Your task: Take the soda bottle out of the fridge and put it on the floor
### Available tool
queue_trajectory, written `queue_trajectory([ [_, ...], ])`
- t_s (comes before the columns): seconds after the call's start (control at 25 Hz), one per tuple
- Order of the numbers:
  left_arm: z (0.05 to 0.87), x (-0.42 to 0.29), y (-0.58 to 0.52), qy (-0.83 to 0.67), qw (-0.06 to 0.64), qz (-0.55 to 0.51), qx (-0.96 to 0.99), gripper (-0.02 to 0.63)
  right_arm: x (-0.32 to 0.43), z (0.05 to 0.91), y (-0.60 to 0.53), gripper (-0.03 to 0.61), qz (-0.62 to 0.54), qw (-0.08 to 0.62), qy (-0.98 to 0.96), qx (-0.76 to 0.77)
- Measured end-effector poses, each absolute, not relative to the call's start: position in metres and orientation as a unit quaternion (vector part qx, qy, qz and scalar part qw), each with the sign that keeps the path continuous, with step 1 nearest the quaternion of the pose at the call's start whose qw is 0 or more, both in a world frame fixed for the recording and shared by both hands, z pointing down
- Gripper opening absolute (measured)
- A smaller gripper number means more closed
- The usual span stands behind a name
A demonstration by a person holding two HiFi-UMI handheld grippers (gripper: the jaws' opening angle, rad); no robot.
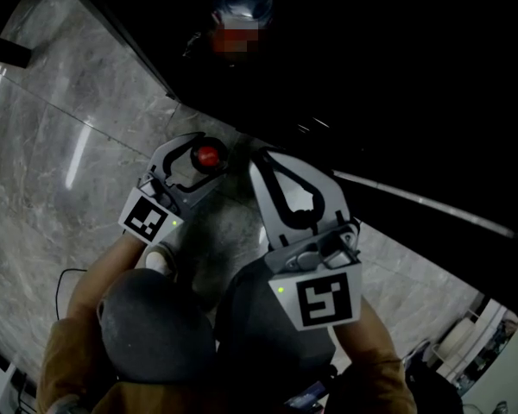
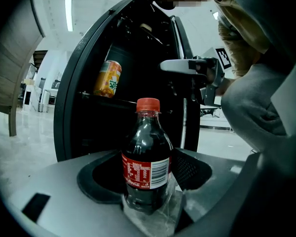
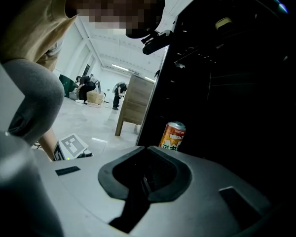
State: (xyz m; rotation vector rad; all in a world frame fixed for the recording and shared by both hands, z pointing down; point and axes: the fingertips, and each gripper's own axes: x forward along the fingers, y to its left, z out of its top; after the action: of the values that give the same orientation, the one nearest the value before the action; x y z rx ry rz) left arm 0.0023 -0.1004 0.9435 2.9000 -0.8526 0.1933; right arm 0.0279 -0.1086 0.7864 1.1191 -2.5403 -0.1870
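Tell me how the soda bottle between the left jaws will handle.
The soda bottle looks full of dark liquid nearly to its red cap, so probably heavy for its size. Tall and narrow, it could tip if pushed high. Its smooth plastic may slip between the left gripper jaws.

grey marble floor (image 1: 52,145) | bright ceiling strip light (image 2: 69,14) | wooden panel (image 3: 135,102) standing
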Motion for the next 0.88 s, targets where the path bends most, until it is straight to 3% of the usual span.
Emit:
queue_trajectory([
  [0.88, 0.993, 0.007, -0.114, -0.285, 0.061, 0.093, 0.952, 0.295, 0.027, 0.785, -0.112, 0.003, -0.071, 0.181, -0.891, 0.41],
])
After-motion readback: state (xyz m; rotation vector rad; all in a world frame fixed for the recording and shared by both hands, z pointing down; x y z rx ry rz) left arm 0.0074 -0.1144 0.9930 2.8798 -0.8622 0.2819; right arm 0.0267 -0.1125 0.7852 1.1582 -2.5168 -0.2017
